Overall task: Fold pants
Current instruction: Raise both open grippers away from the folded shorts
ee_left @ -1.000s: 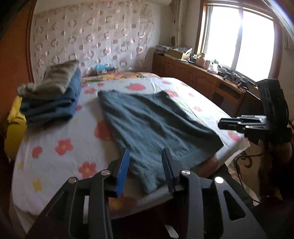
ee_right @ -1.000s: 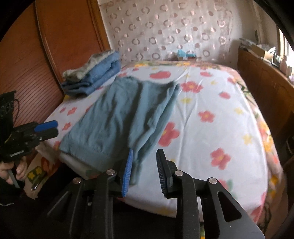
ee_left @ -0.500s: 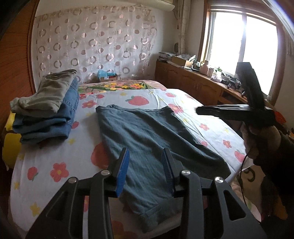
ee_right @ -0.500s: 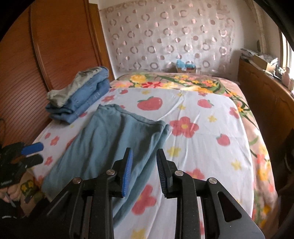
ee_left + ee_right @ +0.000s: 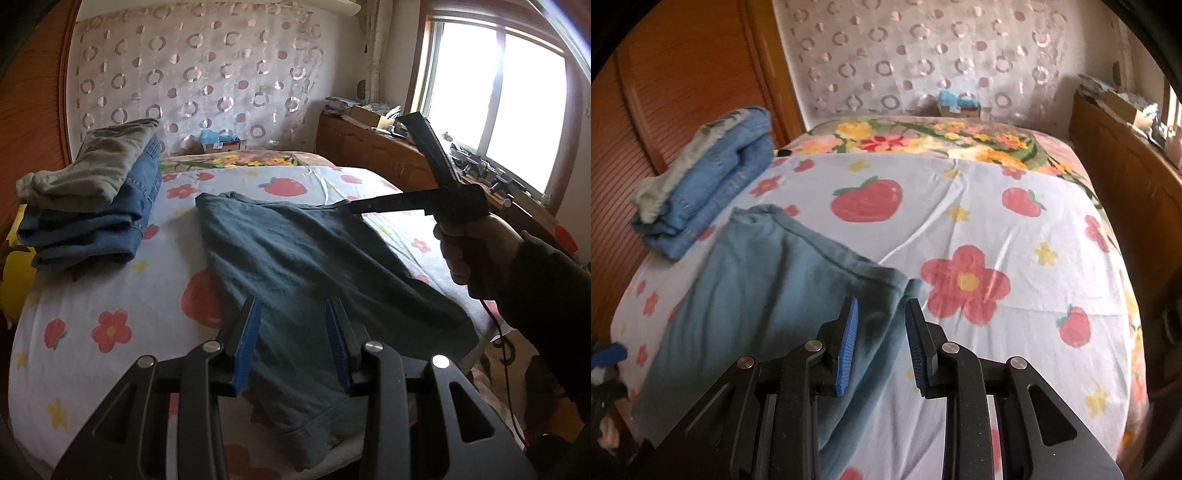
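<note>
Blue-green pants [image 5: 303, 266] lie flat along the flowered bed sheet [image 5: 92, 295], with one end hanging over the near edge. My left gripper [image 5: 293, 343] hovers open above that near end, and nothing sits between its blue pads. A hand holds my right gripper [image 5: 369, 205] over the pants' far right corner. In the right wrist view the right gripper [image 5: 881, 343] is open just above the pants [image 5: 768, 295] at their far corner edge, not touching the cloth. The left gripper's blue tip [image 5: 607, 352] shows at the far left edge.
A stack of folded jeans with a grey-green garment on top [image 5: 92, 206] sits on the bed's left side [image 5: 713, 184]. A wooden cabinet [image 5: 388, 162] with clutter runs under the window on the right. Wooden panels [image 5: 683, 92] stand on the left, and a small box [image 5: 956, 103] at the bed's head.
My right gripper has travelled along the bed from the pants' near end to their far corner. The left gripper crept slightly forward. The pants lie as before.
</note>
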